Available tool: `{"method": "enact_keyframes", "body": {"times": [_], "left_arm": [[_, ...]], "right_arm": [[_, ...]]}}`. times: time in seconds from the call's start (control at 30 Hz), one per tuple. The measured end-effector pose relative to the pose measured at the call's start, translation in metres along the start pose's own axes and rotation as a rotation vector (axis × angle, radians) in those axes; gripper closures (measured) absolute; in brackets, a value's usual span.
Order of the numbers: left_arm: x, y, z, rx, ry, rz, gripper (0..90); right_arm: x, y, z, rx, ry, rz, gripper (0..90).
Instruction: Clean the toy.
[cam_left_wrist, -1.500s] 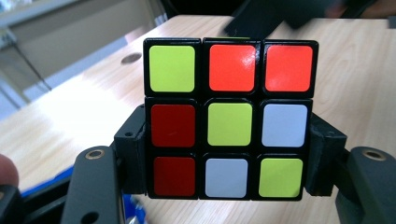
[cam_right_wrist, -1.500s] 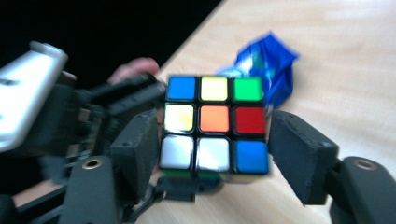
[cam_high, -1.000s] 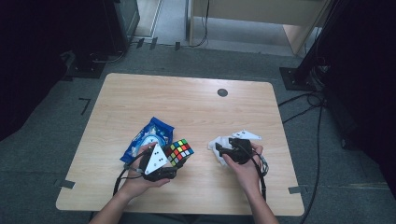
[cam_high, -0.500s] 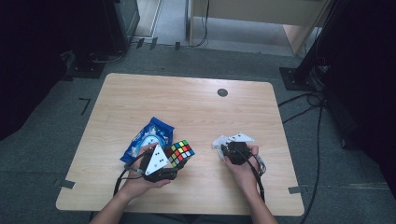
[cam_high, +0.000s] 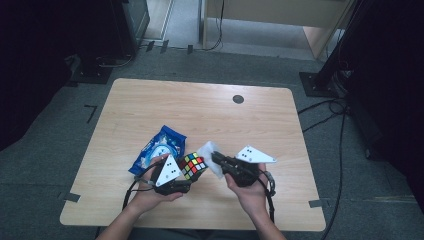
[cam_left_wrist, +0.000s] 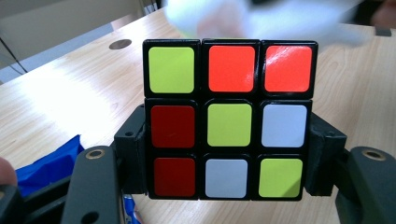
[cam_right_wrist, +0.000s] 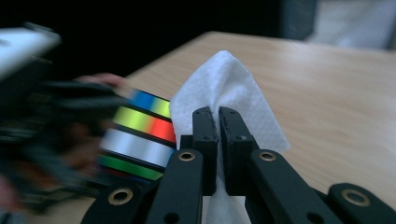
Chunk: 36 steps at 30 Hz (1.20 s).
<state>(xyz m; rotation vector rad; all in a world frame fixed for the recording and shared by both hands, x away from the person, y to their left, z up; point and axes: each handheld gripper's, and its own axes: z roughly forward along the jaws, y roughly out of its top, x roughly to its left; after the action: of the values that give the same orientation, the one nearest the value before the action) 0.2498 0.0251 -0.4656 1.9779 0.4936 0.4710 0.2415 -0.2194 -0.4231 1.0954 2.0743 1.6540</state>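
Step in hand: wiping of a puzzle cube (cam_left_wrist: 229, 119), judged from the white tissue (cam_right_wrist: 224, 93) being brought up to it; contact between the two cannot be confirmed, though they sit just beside each other over the near middle of the wooden table (cam_high: 150, 105).

Left gripper (cam_high: 176, 181): jaws set wide, clamped on the cube's two opposite sides. In the left gripper view the cube faces the camera squarely, a mixed face of yellow-green, red, orange and white tiles, lifted off the tabletop.

Right gripper (cam_high: 216, 157): jaws drawn nearly together, pinching a fold of the tissue, which stands up past the jaw tips and hangs below them. In the right gripper view the cube's striped edge lies just left of the tissue.

Next move, by judgement: press the tissue onto the cube's upper or far face and draw it across, the left grip holding firm against the push.

Other item: blue snack packet (cam_high: 159, 148), lying flat left of the cube.
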Motion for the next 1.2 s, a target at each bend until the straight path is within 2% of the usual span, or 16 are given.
{"method": "enact_keyframes", "body": {"times": [0.03, 0.13, 0.23, 0.33, 0.4, 0.47, 0.53, 0.63, 0.7, 0.73, 0.8, 0.87, 1.0, 1.13, 1.2], "left_arm": [[-0.001, 0.0, 0.0, 0.0, -0.002, 0.001, 33.9], [-0.005, 0.0, 0.001, -0.004, -0.017, 0.017, 33.9], [-0.006, 0.002, -0.002, -0.029, -0.033, 0.019, 33.9], [-0.004, 0.003, -0.005, -0.033, -0.04, 0.016, 33.9], [-0.003, 0.003, -0.006, -0.042, -0.053, 0.008, 34.0], [-0.003, 0.003, -0.008, -0.054, -0.047, 0.009, 34.1], [-0.002, 0.004, -0.01, -0.063, -0.053, 0.011, 34.1], [-0.001, 0.006, -0.012, -0.087, -0.062, 0.003, 34.1], [0.0, 0.005, -0.012, -0.082, -0.051, 0.004, 34.1], [0.001, 0.005, -0.012, -0.079, -0.049, -0.002, 34.1], [0.002, 0.003, -0.011, -0.068, -0.04, -0.003, 34.1], [0.002, 0.003, -0.009, -0.064, -0.039, -0.004, 34.1], [-0.002, 0.003, -0.008, -0.064, -0.045, 0.006, 34.1], [-0.006, 0.005, -0.008, -0.076, -0.069, 0.016, 34.1], [-0.007, 0.006, -0.01, -0.085, -0.079, 0.021, 34.1]], "right_arm": [[0.013, 0.004, 0.0, -0.01, 0.04, -0.028, 86.8], [0.033, 0.007, 0.003, -0.019, 0.097, -0.07, 86.5], [0.037, 0.003, 0.009, -0.013, 0.074, -0.092, 86.5], [0.028, -0.003, 0.01, -0.013, 0.064, -0.04, 86.0], [0.024, -0.004, 0.011, -0.004, 0.027, -0.043, 85.9], [0.016, -0.007, 0.01, -0.003, -0.002, -0.026, 85.9], [0.006, -0.01, 0.012, 0.026, -0.055, -0.015, 85.7], [-0.013, -0.018, 0.016, 0.105, -0.118, 0.03, 85.4], [-0.02, -0.022, 0.015, 0.11, -0.142, 0.061, 85.5], [-0.021, -0.022, 0.014, 0.101, -0.136, 0.074, 85.5], [-0.017, -0.015, 0.008, 0.059, -0.114, 0.067, 85.5], [-0.006, -0.004, 0.0, 0.004, -0.059, 0.053, 85.5], [0.019, 0.009, -0.009, -0.069, 0.037, 0.038, 85.6], [0.035, 0.01, -0.004, -0.058, 0.095, 0.027, 85.6], [0.034, 0.006, 0.001, -0.044, 0.077, 0.025, 85.7]]}}
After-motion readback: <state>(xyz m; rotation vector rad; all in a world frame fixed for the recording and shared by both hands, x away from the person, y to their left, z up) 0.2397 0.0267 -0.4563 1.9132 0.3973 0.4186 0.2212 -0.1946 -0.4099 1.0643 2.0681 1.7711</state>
